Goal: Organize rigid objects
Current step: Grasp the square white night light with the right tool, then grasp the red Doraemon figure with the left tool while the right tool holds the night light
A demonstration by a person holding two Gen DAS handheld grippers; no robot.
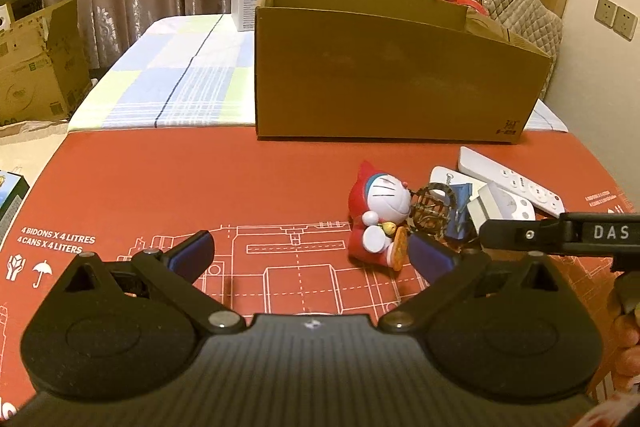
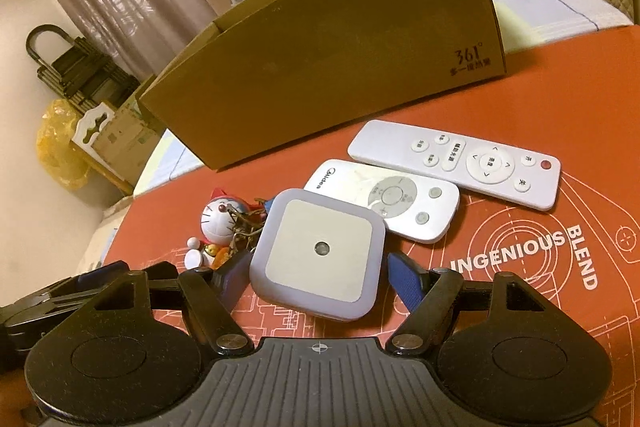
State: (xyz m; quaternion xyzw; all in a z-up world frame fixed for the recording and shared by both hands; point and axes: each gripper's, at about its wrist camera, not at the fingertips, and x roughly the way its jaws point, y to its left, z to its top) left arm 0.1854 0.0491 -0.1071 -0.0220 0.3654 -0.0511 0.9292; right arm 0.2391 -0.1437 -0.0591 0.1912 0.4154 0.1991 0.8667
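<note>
Fingers of the right gripper stand spread on either side of a square night light, neither pad clearly touching it. That light rests on the red mat, just beside a short white remote, which overlaps a longer white remote. Left of the light lies a Doraemon figure against a small wire ornament. The left gripper hangs spread over bare mat, its right finger near the figure. Behind everything stands an open cardboard box, partly on a checked cloth.
</note>
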